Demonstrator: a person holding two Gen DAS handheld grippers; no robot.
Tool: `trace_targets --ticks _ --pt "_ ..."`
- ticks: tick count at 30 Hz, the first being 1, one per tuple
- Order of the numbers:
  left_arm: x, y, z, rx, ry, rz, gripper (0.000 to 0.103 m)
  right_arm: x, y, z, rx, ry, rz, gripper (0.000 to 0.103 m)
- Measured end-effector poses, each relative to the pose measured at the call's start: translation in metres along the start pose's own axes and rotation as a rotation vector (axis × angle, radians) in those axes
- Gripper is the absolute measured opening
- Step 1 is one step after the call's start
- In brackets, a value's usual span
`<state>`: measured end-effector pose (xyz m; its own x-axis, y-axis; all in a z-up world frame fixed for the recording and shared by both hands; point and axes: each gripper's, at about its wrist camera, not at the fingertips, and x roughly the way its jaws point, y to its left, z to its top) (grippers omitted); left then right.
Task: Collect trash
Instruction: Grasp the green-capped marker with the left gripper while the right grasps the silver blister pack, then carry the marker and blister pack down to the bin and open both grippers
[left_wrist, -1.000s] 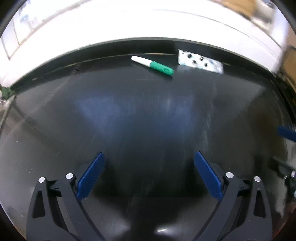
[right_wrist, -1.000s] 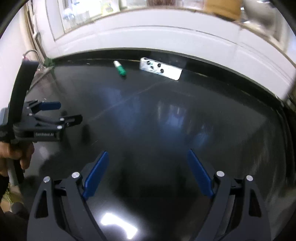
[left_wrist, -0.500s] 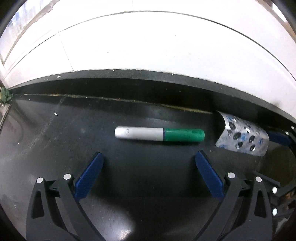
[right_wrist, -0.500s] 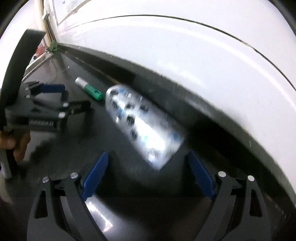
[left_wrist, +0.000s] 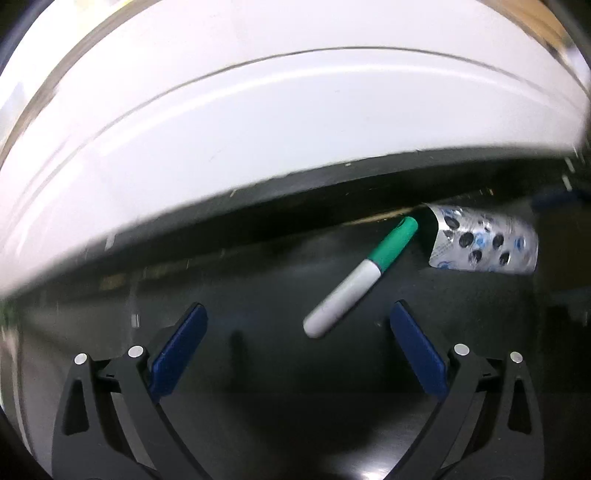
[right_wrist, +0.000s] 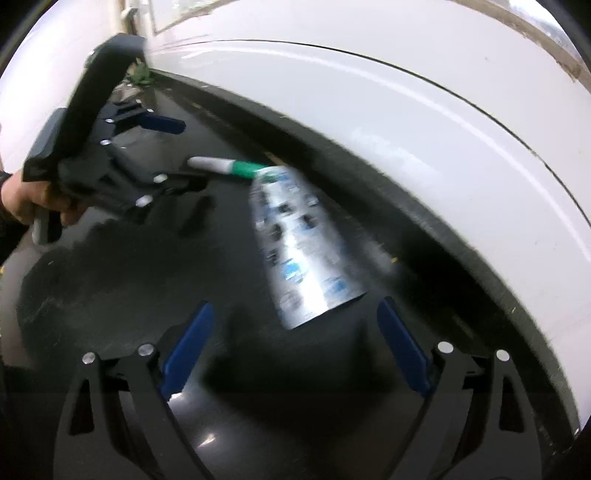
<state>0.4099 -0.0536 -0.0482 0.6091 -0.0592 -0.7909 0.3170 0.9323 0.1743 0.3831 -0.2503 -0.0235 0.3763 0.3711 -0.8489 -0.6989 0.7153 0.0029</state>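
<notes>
A white marker with a green cap (left_wrist: 360, 277) lies on the black countertop (left_wrist: 258, 295), its white end just ahead of my open left gripper (left_wrist: 297, 339), between the fingers. A silver blister pack (left_wrist: 484, 245) lies to its right by the cap. In the right wrist view the blister pack (right_wrist: 303, 254) lies just ahead of my open right gripper (right_wrist: 295, 343), its near edge between the fingertips. The marker (right_wrist: 225, 166) shows beyond it, with the left gripper (right_wrist: 170, 155) open around its white end.
A white wall or cabinet front (left_wrist: 258, 129) rises right behind the counter's back edge, close to both objects. A bit of green debris (right_wrist: 142, 75) lies at the far left end of the counter.
Both grippers have moved forward to the back of the counter. The left now has the marker's white end between its fingers; the right has closed in on the blister pack. Both stay open.
</notes>
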Motion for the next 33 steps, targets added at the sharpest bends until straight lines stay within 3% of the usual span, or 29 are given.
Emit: trace_targets --ticks 3,5,7,8,9,10,12,15,20,26,33 --pt "0.010 0.003 0.007 0.078 -0.014 -0.087 0.096 0.013 -0.004 0.005 0.026 0.021 0.021 0.087" --pt "0.012 0.006 0.010 0.096 -0.024 -0.089 0.096 0.017 -0.002 0.006 0.009 0.014 0.006 0.088" --pt "0.019 0.009 0.017 0.104 -0.027 -0.117 0.095 0.018 0.003 0.009 -0.007 0.000 0.002 0.084" --pt "0.023 0.010 0.021 0.114 -0.039 -0.127 0.090 0.017 0.005 0.009 -0.008 -0.010 0.002 0.074" --pt "0.030 0.013 0.031 0.123 -0.046 -0.135 0.082 0.016 0.008 0.010 -0.008 -0.020 0.005 0.062" --pt "0.029 0.012 0.031 0.129 -0.055 -0.152 0.075 0.014 0.013 0.010 -0.014 -0.020 0.009 0.055" --pt "0.026 0.011 0.029 0.106 -0.056 -0.210 0.040 0.011 0.022 0.006 -0.024 -0.017 0.002 0.049" --pt "0.020 0.003 0.025 0.115 -0.059 -0.208 0.012 0.007 0.038 0.001 0.008 -0.016 -0.024 0.040" --pt "0.002 -0.013 0.010 0.115 -0.042 -0.191 0.012 -0.022 0.080 -0.022 0.101 -0.033 -0.087 0.037" --pt "-0.068 -0.021 -0.025 0.024 -0.062 -0.157 0.012 -0.066 0.139 -0.059 0.194 -0.035 -0.153 0.038" --pt "-0.165 -0.038 -0.137 -0.065 -0.003 -0.072 0.012 -0.120 0.221 -0.118 0.296 -0.051 -0.212 0.040"
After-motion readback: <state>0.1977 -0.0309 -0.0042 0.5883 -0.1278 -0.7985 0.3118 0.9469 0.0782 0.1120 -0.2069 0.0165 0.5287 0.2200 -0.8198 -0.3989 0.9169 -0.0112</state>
